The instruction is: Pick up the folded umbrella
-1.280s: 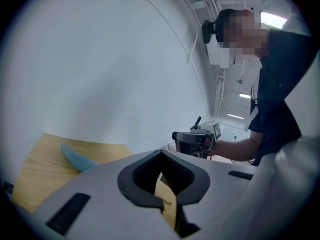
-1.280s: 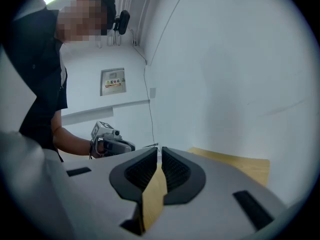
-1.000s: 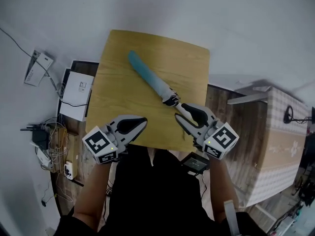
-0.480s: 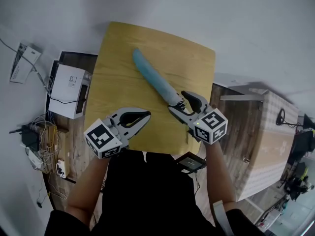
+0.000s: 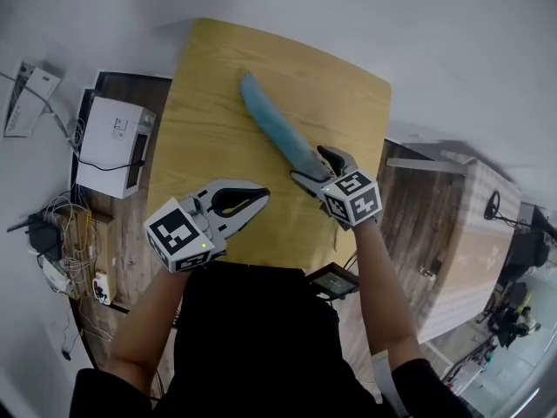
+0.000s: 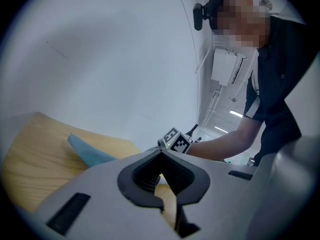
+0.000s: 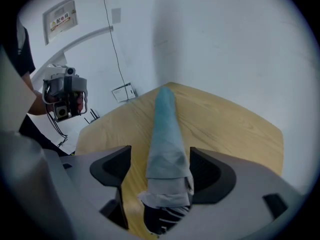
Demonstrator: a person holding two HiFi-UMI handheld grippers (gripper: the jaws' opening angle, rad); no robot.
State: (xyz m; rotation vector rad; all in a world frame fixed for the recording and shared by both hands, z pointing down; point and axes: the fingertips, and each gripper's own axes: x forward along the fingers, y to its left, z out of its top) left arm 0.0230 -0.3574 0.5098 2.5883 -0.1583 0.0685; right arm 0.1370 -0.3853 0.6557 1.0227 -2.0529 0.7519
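While blue folded umbrella (image 5: 274, 124) lies diagonally on wooden counter (image 5: 204, 94), right hand-held gripper (image 5: 306, 164) straddles its near handle end: jaws just opened wide, 1 on each side, released, not clamping it. Nearer counter's front edge, left hand-held gripper (image 5: 261, 198) hovers apart from umbrella, jaws clenched, nothing between them.

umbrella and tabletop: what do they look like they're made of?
Umbrella: matte teal fabric, probably nylon or polyester; it creases and bunches in soft folds near the dark handle end.
Table: light wood-grain top, smooth low sheen; veneer or laminate, can't tell which.
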